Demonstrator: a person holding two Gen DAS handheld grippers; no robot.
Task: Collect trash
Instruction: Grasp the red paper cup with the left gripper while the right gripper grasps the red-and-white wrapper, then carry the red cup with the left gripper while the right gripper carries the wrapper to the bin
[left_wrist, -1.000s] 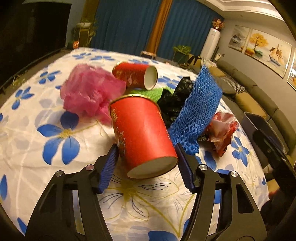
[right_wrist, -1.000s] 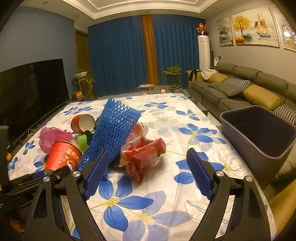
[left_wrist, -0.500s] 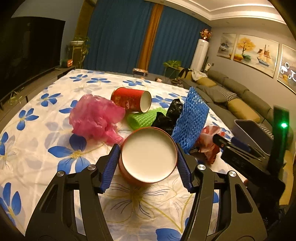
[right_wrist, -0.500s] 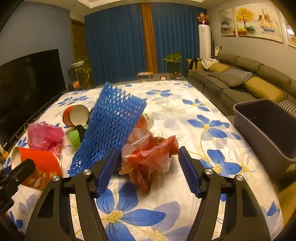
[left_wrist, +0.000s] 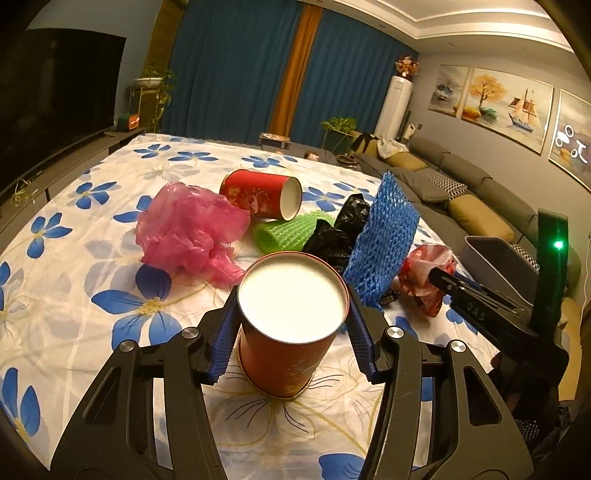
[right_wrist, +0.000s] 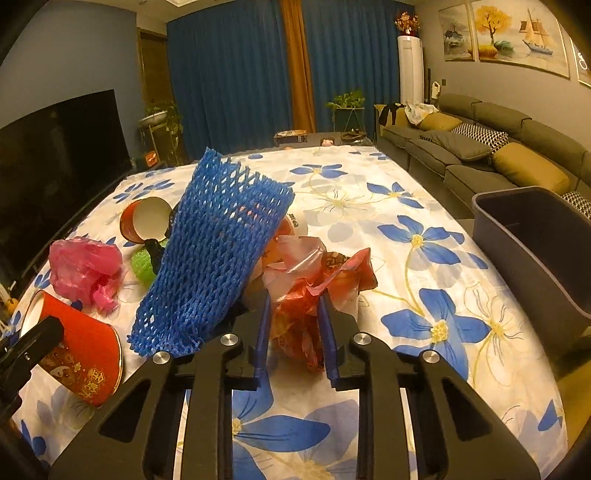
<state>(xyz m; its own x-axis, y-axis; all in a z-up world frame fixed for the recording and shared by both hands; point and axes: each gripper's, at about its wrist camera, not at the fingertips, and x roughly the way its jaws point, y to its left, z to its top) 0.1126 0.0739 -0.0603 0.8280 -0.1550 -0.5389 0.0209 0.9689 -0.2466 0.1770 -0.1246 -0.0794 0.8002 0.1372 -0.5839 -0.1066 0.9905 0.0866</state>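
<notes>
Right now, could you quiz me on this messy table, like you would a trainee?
1. True or false: the left gripper holds a red paper cup.
2. What does the right gripper pinch? A) blue foam net B) red plastic bag C) pink plastic bag
3. Fill in: the second red cup lies on its ____.

Key: 1 true; 2 B; 3 side.

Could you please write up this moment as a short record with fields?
left gripper: shut on red paper cup, mouth toward camera
right gripper: shut on red plastic bag
loose on table: pink plastic bag, second red cup on its side, green foam net, black bag, blue foam net
bin: grey, at table's right edge
</notes>
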